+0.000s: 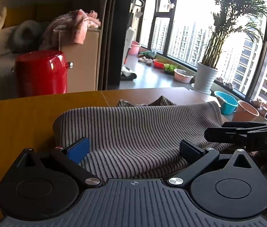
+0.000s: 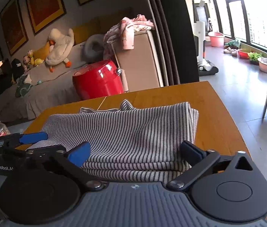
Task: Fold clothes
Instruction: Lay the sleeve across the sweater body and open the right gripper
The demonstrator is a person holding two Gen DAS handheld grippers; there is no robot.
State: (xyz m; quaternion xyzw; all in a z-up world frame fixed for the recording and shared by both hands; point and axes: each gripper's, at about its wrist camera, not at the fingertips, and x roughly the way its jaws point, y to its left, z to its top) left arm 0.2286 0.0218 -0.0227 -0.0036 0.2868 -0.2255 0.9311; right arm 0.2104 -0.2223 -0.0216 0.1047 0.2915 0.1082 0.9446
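**Open tools at the near edge of a folded striped garment**

Right tool [image 2: 135, 156] and left tool [image 1: 133, 151] both stand wide open, gripping nothing. The striped garment [image 2: 133, 132] lies folded on the table [image 2: 209, 102], directly ahead and partly between each tool's fingers. Its long axis runs side to side; the tools sit side by side, about equally near.

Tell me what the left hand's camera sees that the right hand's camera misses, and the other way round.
Only the left view shows the tall potted palm, the blue basin and the tower blocks outside. Only the right view shows the framed pictures, the small toys on the sofa and the white vacuum. Both show the folded striped garment on the wooden table, the red bin, the plush goose, and both grippers, left and right, open.
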